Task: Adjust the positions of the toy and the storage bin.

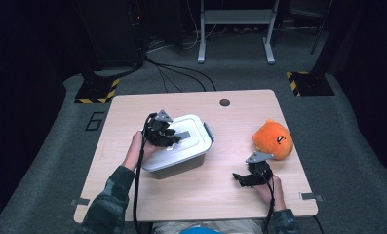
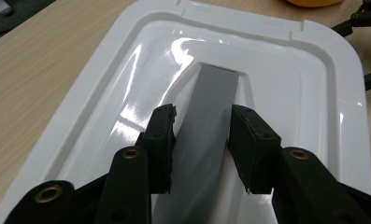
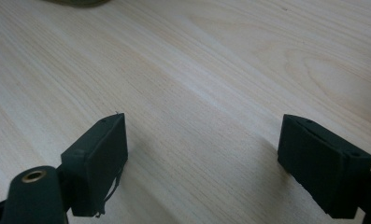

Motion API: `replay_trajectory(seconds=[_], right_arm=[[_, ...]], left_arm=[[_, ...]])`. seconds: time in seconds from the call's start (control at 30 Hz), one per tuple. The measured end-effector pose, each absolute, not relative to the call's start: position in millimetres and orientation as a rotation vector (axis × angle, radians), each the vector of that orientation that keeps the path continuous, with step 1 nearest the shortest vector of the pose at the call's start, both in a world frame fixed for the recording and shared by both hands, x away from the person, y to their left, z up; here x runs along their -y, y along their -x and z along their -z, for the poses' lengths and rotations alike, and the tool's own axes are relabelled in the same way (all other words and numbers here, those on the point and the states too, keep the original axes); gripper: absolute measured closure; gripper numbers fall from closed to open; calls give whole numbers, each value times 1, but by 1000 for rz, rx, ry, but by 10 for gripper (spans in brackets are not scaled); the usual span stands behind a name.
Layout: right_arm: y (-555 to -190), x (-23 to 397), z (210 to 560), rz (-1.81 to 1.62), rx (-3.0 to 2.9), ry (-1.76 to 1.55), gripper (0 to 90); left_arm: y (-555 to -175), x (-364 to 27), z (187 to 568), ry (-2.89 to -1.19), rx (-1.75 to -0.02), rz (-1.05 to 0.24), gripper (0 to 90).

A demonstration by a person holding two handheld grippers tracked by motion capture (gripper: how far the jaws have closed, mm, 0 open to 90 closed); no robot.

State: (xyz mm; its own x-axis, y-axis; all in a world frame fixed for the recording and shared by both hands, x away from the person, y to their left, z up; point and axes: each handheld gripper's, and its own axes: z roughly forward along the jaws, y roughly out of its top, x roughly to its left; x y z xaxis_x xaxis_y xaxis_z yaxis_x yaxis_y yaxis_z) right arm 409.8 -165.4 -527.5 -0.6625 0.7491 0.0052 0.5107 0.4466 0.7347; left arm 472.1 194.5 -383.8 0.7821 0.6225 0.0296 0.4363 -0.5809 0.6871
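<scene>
- While the left gripper (image 2: 202, 135) clamps the grey handle (image 2: 206, 121) of the white box lid (image 1: 188, 136), left of table (image 1: 191, 190) centre, we judge a straight, level lift best.
- Our right gripper (image 3: 202, 154) rests open over bare wood.
- The high view adds the orange plush (image 1: 274, 139); the left gripper view reveals pad contact.

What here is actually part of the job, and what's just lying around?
In the job:
- white box
- its lid with the grey handle
- left tool, shut on the handle

Lying about:
- orange plush toy
- right tool, open over bare table
</scene>
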Motion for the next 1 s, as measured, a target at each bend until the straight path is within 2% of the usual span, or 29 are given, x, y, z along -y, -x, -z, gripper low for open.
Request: replay_trajectory(seconds=[0.2,1.0], right_arm=[[-410,165,528,-1046,-2380,-1077,153],[-410,165,528,-1047,-2376,-1079,156]], left_arm=[[-468,-183,384,-2292,-762,-374,661],[-472,-145,386,-2232,-865,-425,665]])
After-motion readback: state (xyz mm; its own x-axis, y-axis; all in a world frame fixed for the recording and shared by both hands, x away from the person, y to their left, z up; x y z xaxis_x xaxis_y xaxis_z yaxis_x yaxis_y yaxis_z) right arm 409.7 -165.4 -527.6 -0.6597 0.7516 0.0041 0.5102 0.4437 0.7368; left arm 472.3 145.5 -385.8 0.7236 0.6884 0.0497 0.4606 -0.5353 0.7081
